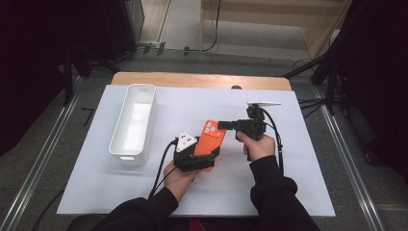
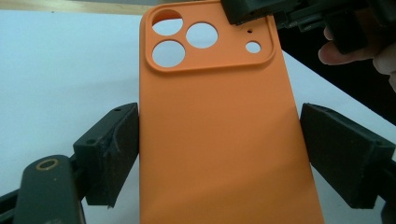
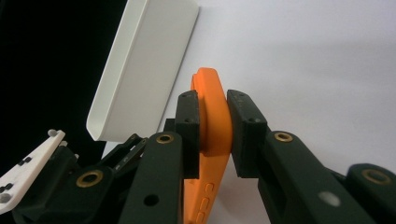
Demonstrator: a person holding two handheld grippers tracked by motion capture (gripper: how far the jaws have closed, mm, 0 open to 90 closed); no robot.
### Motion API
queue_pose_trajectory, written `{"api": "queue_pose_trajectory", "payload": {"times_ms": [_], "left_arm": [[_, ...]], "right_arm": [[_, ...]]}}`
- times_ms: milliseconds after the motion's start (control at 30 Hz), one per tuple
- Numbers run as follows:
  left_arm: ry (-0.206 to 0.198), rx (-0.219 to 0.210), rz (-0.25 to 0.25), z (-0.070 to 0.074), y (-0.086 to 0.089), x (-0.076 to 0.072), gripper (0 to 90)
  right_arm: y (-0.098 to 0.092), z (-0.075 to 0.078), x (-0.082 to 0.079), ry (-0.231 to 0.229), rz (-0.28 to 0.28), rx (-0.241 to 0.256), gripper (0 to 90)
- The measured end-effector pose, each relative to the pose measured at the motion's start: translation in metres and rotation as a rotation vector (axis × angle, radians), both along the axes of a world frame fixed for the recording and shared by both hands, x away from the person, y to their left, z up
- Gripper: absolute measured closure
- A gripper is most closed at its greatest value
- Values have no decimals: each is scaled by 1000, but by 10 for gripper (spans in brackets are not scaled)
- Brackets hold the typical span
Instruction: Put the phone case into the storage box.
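Dark studio with black curtains either side; a wooden desk (image 1: 202,79) covered by a white sheet, with a long white bin (image 1: 133,122) standing empty on its left part. An orange phone case (image 1: 210,140) is held up over the middle of the desk, between the two claws, right of the bin and apart from it.

Left claw (image 1: 198,161): jaws stand apart, one on each long edge of the case's lower half. In the left gripper view (image 2: 219,154) the near jaw pad looks to touch the edge and the other sits a little clear, so it's more a loose cradle than a clamp.

Right claw (image 1: 222,125): jaws closed on the top edge of the case by the camera end. The right gripper view (image 3: 214,135) shows both pads pressed onto the thin orange wall (image 3: 212,112), pinching it across its thickness.

Handling, judged: looks like a soft silicone shell, very light, flexible and empty, so it will likely bend or twist if pulled from one end. Matte rubbery surface should grip the pads well, with low slip risk. Not fragile. Best hold is on a rim or side wall, where it is stiffer, rather than the flat back panel; a corner is stiffest.

Looks: bright uniform orange, rounded corners, raised square camera block with three large round cutouts and two small holes (image 2: 208,39). Moulded side buttons show on the edge in the right gripper view (image 3: 205,203). Back is plain with no logo visible.
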State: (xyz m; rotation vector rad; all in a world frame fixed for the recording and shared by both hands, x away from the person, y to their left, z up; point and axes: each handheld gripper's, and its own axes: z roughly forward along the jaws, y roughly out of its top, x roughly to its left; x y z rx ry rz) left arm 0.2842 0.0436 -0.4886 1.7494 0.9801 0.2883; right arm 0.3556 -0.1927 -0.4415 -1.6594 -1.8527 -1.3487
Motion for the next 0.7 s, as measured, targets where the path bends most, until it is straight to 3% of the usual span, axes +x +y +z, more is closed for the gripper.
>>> {"api": "queue_pose_trajectory", "payload": {"times_ms": [300, 333, 367, 467, 567, 700], "left_arm": [[-18, 10, -20, 2, -1, 2, 135], [-25, 12, -9, 2, -1, 2, 121], [-28, 16, -7, 3, 0, 2, 14], [-45, 21, -22, 5, -1, 1, 0], [-23, 40, -26, 8, -2, 2, 0], [7, 33, -39, 11, 0, 2, 0]], "right_arm": [[0, 5, -2, -8, 8, 12, 745], [0, 6, -2, -8, 10, 14, 745], [0, 8, -3, -8, 14, 18, 746], [1, 9, -4, -16, 21, 15, 746], [2, 11, -5, -23, 26, 21, 746], [1, 12, -5, -34, 27, 16, 746]]}}
